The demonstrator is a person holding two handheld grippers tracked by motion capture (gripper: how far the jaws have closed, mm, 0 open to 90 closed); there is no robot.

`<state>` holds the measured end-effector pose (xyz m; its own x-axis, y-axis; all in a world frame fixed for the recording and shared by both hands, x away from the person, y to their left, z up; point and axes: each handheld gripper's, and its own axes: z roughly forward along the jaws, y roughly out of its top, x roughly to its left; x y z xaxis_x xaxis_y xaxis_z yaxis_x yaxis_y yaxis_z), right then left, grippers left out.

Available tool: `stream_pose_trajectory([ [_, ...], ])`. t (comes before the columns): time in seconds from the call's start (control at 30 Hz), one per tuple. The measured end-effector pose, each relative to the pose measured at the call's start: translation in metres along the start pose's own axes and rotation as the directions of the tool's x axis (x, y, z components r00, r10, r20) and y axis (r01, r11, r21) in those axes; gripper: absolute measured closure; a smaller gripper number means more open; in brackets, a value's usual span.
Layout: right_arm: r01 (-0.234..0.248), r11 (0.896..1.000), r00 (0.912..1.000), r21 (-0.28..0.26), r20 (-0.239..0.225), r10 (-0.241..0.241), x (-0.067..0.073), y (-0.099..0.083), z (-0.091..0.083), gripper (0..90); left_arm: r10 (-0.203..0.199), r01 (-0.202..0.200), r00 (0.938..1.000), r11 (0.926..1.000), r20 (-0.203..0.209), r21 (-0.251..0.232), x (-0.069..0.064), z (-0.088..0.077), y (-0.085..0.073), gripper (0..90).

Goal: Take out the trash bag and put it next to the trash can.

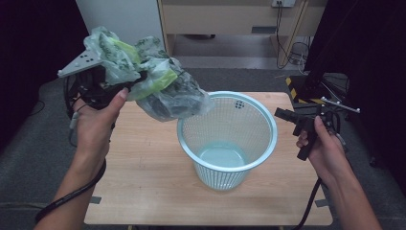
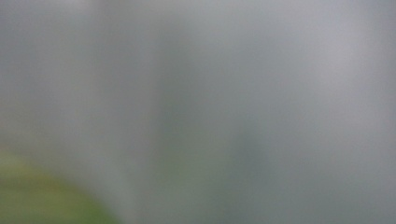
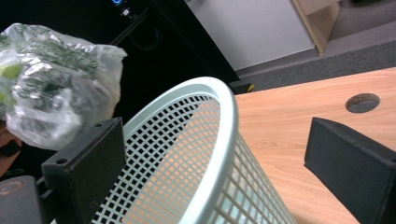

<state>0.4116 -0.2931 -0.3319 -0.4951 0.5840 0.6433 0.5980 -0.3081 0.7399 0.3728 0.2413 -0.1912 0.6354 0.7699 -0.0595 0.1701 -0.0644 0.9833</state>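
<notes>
Right gripper (image 1: 287, 116): we see it at the right of the high view, held in the person's right hand beside the basket. In the right gripper view its jaws stand wide apart with the basket's rim between them, pressing on nothing.
Basket (image 1: 227, 142): we find this pale blue mesh bin upright at the middle of the table, mouth up.
Table (image 1: 143, 158): a light wooden top, filling the lower centre of the high view.
Left gripper (image 1: 139, 79): we see it at the upper left of the high view, raised above the table's far left corner, clamped on the bag.
Bag (image 1: 151, 81): crumpled clear plastic with green print, hanging from the left gripper, its lower end just over the basket's far left rim.
Left gripper view: a grey-green blur, probably the bag (image 2: 196, 112) pressed against the lens.
</notes>
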Motion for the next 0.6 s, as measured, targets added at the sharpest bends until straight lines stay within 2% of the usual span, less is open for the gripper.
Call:
stream_pose_trajectory([
  [0.23, 0.008, 1.0, 0.9996, -0.005, 0.028, -0.008, -0.01, -0.002, -0.004, 6.6, -0.029, 0.03, 0.9964, 0.9995, -0.079, 0.004, 0.024, -0.013, -0.011, 86.1],
  [0.37, 0.008, 1.0, 0.9981, -0.013, 0.062, -0.007, -0.021, -0.005, -0.009, 6.9, -0.056, 0.06, 0.9909, 0.9978, -0.122, 0.029, 0.041, -0.011, -0.029, 86.1],
  [0.6, -0.002, 1.0, 0.9941, -0.011, 0.109, 0.003, -0.038, -0.012, -0.012, 7.1, -0.102, 0.112, 0.9826, 0.9919, -0.155, 0.059, 0.059, -0.001, -0.062, 86.0],
])
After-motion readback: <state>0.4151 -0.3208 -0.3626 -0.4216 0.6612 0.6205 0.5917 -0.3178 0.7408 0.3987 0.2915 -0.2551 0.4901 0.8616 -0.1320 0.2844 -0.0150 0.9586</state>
